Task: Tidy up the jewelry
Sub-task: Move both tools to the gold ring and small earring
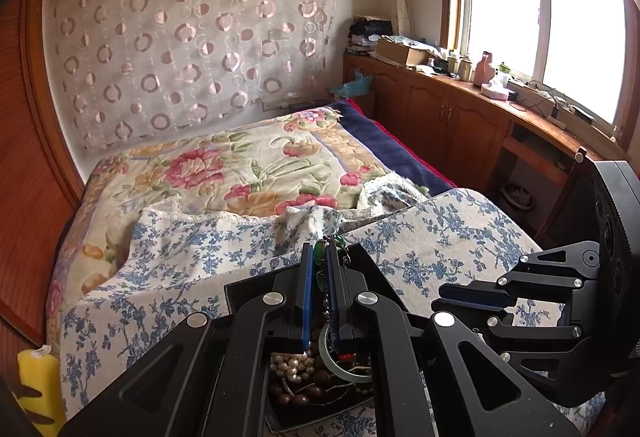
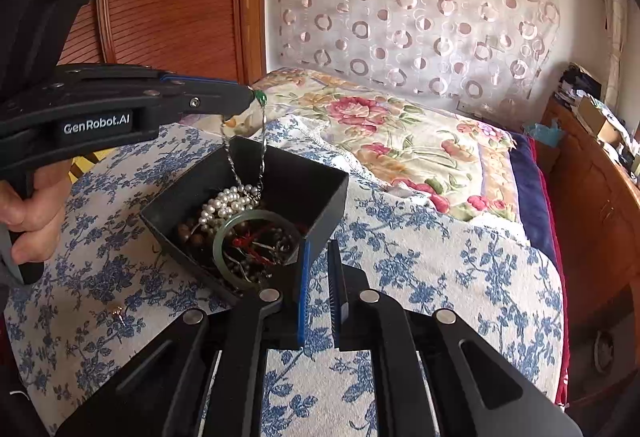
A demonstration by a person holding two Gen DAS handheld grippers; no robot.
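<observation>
Silver chain necklace w/ green stone (image 2: 261, 99) hung from the left hand-held gripper (image 2: 250, 97), its fingers pressed together on the stone end; chain looped down into the black box (image 2: 320, 181), lower end among the other pieces. In left wrist view the same necklace (image 1: 320, 257) sat pinched between the blue pads (image 1: 307, 289), green stone at the tips, chain running down toward the box below.

Box held a pearl strand (image 2: 230, 205), pale green bangle (image 2: 224, 233), dark brown beads (image 1: 308, 393) and red thread bits, all tangled together. Box sat on blue-floral cloth (image 2: 440, 249) covering the bed.

Right hand-held gripper (image 2: 318, 257) was just beside the box's near corner, fingers a little apart, nothing between them; left finger close to the box wall, contact not clear. In left wrist view it (image 1: 448, 303) came in from the right, low over the cloth.

Small gold-coloured item (image 2: 118, 312), prob. a ring or earring, lay on the cloth apart from the box. Person's left hand (image 2: 32, 213) gripped the left handle. Rose-print blanket (image 2: 384, 129) further back on the bed.
</observation>
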